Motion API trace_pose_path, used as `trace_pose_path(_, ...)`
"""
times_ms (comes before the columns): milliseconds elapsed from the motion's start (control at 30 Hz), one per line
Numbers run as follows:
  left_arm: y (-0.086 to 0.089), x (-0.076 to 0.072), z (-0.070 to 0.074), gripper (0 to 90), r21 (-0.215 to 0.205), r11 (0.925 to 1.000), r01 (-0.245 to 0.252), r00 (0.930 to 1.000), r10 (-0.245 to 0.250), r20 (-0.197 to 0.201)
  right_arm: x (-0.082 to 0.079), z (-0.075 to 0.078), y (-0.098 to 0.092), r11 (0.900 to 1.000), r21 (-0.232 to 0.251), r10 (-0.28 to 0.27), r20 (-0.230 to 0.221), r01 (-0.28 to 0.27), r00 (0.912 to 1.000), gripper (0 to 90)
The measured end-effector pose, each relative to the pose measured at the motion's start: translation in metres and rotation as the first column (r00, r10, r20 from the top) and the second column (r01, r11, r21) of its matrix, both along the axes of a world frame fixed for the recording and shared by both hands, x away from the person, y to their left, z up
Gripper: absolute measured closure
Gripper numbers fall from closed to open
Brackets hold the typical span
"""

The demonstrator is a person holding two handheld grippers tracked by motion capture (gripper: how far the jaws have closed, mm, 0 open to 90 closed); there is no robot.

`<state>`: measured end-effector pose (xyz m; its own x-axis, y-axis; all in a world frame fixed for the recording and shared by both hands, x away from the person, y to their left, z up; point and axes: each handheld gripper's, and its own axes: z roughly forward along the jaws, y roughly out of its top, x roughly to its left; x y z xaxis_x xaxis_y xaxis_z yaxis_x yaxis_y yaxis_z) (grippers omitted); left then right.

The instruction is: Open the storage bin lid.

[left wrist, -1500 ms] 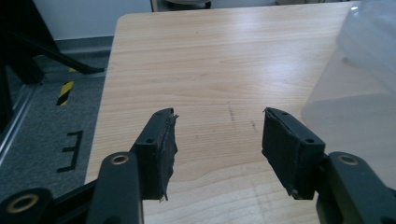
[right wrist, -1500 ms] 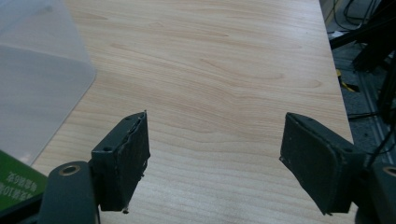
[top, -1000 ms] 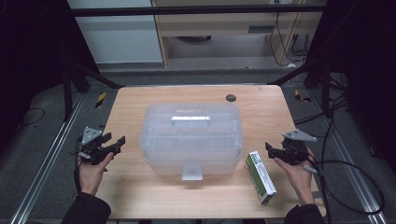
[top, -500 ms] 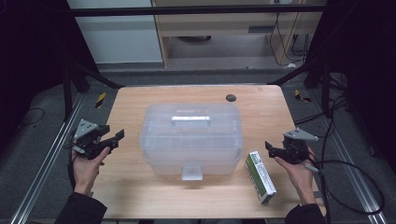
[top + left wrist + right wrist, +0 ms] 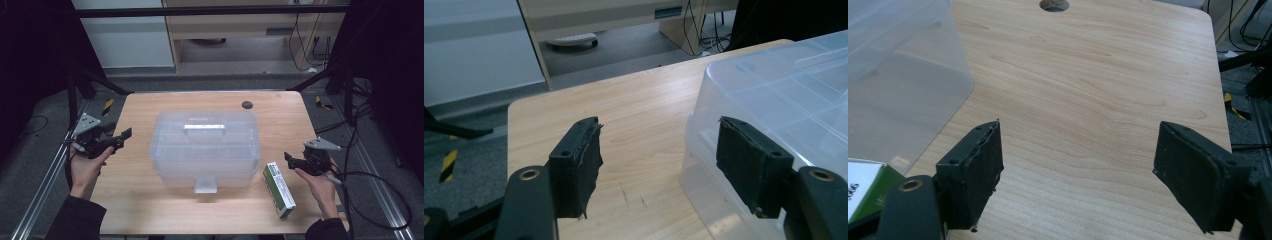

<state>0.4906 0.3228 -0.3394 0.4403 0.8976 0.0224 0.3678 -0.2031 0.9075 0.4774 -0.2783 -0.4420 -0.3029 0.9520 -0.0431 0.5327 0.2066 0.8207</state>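
A clear plastic storage box (image 5: 205,145) with a lid and a front latch stands in the middle of the wooden table (image 5: 150,107). A green and white carton (image 5: 279,189) lies flat right of the box, near the front edge. My left gripper (image 5: 120,134) is held open left of the box, apart from it. In the left gripper view the open left gripper (image 5: 659,150) has the box (image 5: 784,100) behind its right pad. My right gripper (image 5: 290,162) is open just right of the carton. The open right gripper (image 5: 1078,160) hangs over bare wood, with the carton's corner (image 5: 863,190) at lower left.
A dark round grommet (image 5: 246,104) is set in the table behind the box, also the grommet (image 5: 1053,4) in the right gripper view. Metal rails run along both sides of the table. Cables trail on the floor at the right. A cabinet stands beyond the far edge.
My left gripper has moved away from the front edge and slightly left, still open. The right gripper, the box and the carton have not moved.
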Motion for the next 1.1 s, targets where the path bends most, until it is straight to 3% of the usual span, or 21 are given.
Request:
trace_pose_path(200, -0.002, 0.011, 0.010, 33.9, 0.022, 0.9982, 0.056, 0.9982, -0.056, -0.024, 0.001, 0.000, -0.002, 1.000, 0.002, -0.005, 0.004, 0.005, 1.0000, 22.3)
trace_pose_path(333, -0.002, 0.014, 0.016, 34.2, 0.027, 0.9967, 0.077, 0.9968, -0.076, -0.023, 0.000, -0.001, -0.002, 1.000, -0.004, 0.004, -0.002, -0.004, 1.0000, 23.7)
trace_pose_path(467, -0.005, 0.014, 0.027, 34.3, 0.060, 0.9914, 0.116, 0.9932, -0.116, -0.013, 0.000, -0.001, -0.002, 1.000, 0.008, 0.009, -0.005, -0.009, 1.0000, 25.8)
trace_pose_path(567, -0.007, 0.014, 0.035, 34.2, 0.043, 0.9875, 0.152, 0.9884, -0.151, -0.005, 0.000, -0.001, -0.002, 1.000, -0.001, 0.018, -0.004, -0.018, 0.9998, 27.1)
trace_pose_path(733, -0.013, 0.016, 0.044, 34.5, 0.075, 0.9761, 0.204, 0.9786, -0.205, 0.007, 0.001, -0.002, 0.000, 1.000, -0.006, 0.028, -0.020, -0.028, 0.9994, 27.8)
trace_pose_path(767, -0.017, 0.015, 0.048, 34.4, 0.097, 0.9704, 0.221, 0.9750, -0.222, -0.004, 0.001, -0.003, 0.001, 0.999, -0.010, 0.035, -0.023, -0.035, 0.9991, 27.9)
trace_pose_path(833, -0.019, 0.015, 0.048, 34.4, 0.100, 0.9690, 0.226, 0.9739, -0.227, -0.005, 0.001, -0.003, 0.001, 0.999, -0.005, 0.034, -0.029, -0.034, 0.9990, 27.9)
trace_pose_path(1000, -0.029, 0.016, 0.053, 34.9, 0.150, 0.9523, 0.266, 0.9631, -0.269, 0.002, 0.000, -0.003, 0.001, 0.999, -0.009, 0.041, -0.025, -0.041, 0.9988, 28.6)
trace_pose_path(1100, -0.037, 0.016, 0.056, 35.2, 0.179, 0.9378, 0.298, 0.9532, -0.302, 0.000, 0.000, -0.003, 0.001, 0.999, -0.012, 0.041, -0.025, -0.042, 0.9988, 29.2)
